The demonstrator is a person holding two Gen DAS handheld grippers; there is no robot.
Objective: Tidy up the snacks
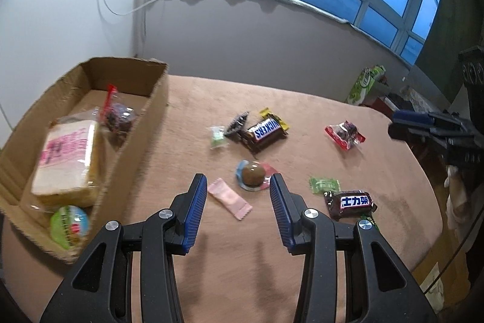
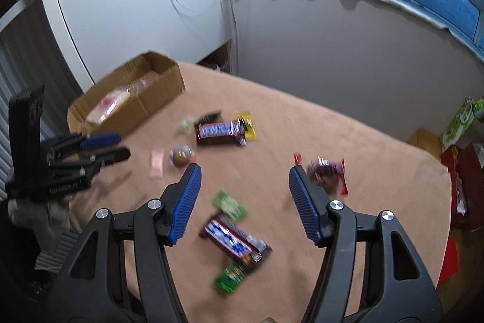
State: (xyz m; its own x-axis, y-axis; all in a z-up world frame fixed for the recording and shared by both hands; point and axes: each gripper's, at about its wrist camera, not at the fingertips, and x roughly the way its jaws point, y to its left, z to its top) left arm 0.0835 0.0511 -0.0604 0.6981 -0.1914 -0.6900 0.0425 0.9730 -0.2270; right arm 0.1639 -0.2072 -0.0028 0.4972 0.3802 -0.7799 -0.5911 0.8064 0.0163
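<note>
Two ribbed-pad grippers (both empty) | corrugated cardboard box (image 1: 142,126) | crinkly wrappers

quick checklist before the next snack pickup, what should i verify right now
1. Left gripper empty, jaws apart: ok.
2. Right gripper empty, jaws apart: ok.
3. Pink rectangular wrapped candy lies free on the tan tablecloth, between the left gripper's fingers in view, not touching the round brown ball snack in clear wrap: ok.
4. Open brown cardboard box has room past the pink-printed bread pack: ok.
5. Dark Snickers bar with blue label sits clear of its neighbours: not ok, green packets overlap both ends.
6. Right wrist view sharp enough to aim: not ok, blurred.
</note>
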